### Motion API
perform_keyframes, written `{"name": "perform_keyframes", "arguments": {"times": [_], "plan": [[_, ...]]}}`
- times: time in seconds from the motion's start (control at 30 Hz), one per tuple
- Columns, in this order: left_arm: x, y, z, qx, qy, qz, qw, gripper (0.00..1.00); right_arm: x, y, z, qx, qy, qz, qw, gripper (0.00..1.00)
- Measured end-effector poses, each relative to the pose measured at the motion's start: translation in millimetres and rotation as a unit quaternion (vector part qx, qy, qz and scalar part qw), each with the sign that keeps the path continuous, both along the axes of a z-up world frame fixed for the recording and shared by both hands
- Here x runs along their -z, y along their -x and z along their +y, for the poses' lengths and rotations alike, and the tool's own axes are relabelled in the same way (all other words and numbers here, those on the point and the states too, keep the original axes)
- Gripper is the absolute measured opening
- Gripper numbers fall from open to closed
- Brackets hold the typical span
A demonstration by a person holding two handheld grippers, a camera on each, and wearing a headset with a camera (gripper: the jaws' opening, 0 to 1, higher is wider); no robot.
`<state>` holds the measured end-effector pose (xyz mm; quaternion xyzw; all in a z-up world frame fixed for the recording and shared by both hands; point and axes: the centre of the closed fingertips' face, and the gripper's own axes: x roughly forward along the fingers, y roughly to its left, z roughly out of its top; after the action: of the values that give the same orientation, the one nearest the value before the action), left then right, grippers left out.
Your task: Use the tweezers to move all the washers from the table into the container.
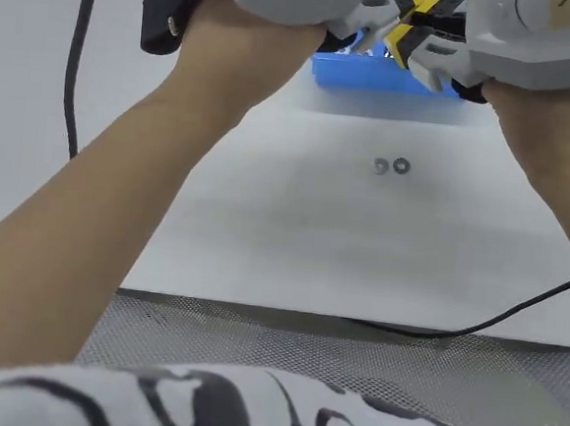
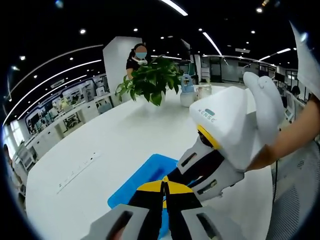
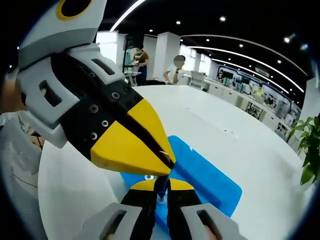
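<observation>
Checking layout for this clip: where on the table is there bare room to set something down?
Bare: the white table between the washers and the cable. Crowded: over the blue container, where the left tool and right tool meet.

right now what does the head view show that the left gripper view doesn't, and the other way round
Head view: two washers lying side by side, nearer the person than the blue container, a black cable by the near table edge, and the person's forearms.
Left gripper view: a potted plant far down the table, a person standing behind it, ceiling lights overhead.
Shared: the white table, the blue container, and the left gripper and right gripper close together over it.
</observation>
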<state>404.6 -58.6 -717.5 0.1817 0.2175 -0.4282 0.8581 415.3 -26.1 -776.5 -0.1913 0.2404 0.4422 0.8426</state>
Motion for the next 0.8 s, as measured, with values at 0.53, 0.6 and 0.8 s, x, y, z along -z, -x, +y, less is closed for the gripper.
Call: {"name": "perform_keyframes", "arguments": {"times": [0.53,0.6,0.8], "plan": [[-6.6,10.2,0.2,0.004,-0.003,-0.002,1.0,0.0,-3.6,7.1,0.3,0.005,-0.024,0.013,0.9996,0.05],[-12.0,15.1,-0.4,0.006,-0.003,-0.007,1.0,0.0,-11.5,14.1,-0.7,0.005,-0.03,0.007,0.9995,0.05],[-32.8,26.7,-1.7,0.008,0.005,-0.028,0.9996,0.0,-34.4,26.4,-1.3,0.011,-0.055,-0.004,0.9984,0.05]]}}
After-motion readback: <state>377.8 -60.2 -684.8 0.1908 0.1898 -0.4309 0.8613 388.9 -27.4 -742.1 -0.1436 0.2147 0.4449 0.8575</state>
